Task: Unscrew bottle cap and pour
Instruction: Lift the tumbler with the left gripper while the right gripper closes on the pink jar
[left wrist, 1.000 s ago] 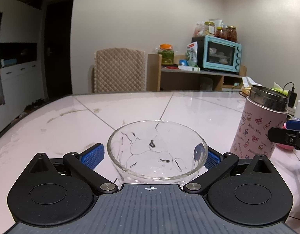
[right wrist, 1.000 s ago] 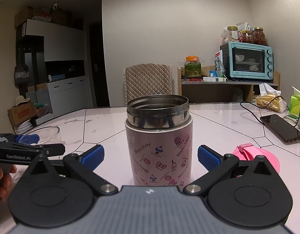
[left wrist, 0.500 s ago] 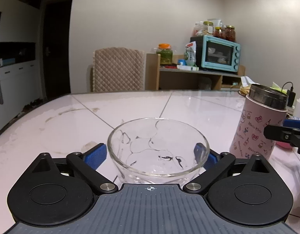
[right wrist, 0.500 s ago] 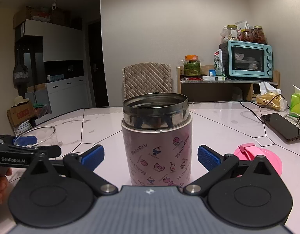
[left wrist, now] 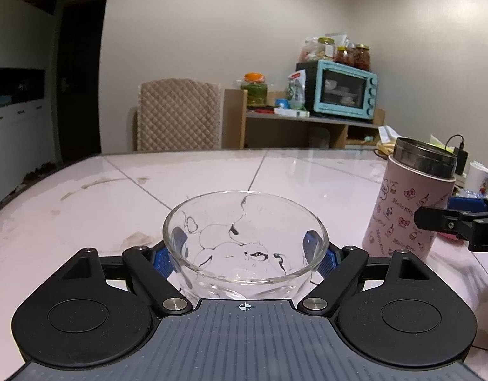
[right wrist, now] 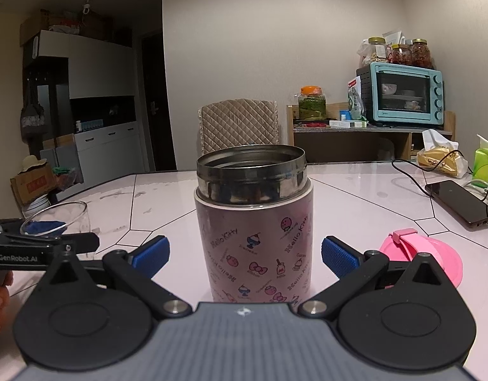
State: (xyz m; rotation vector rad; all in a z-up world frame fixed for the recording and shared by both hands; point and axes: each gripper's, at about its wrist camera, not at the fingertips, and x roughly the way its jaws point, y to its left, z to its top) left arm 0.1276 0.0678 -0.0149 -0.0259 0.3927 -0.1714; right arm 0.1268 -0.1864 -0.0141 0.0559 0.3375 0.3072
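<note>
The left gripper (left wrist: 245,249) has just drawn its blue pads in against the glass bowl (left wrist: 245,238) and now clamps it on the pink tabletop (left wrist: 212,177). The right gripper (right wrist: 242,254) stays spread, its pads either side of the uncapped pink Hello Kitty flask (right wrist: 255,225) without touching. The pink cap (right wrist: 425,255) lies beside it. With the bowl steadied, grasping the flask to pour looks next.

Dim, warm indoor light, seemingly from overhead at right; soft glare on the bench (left wrist: 307,174). Fisheye bends the edges; dark corners lose detail.
</note>
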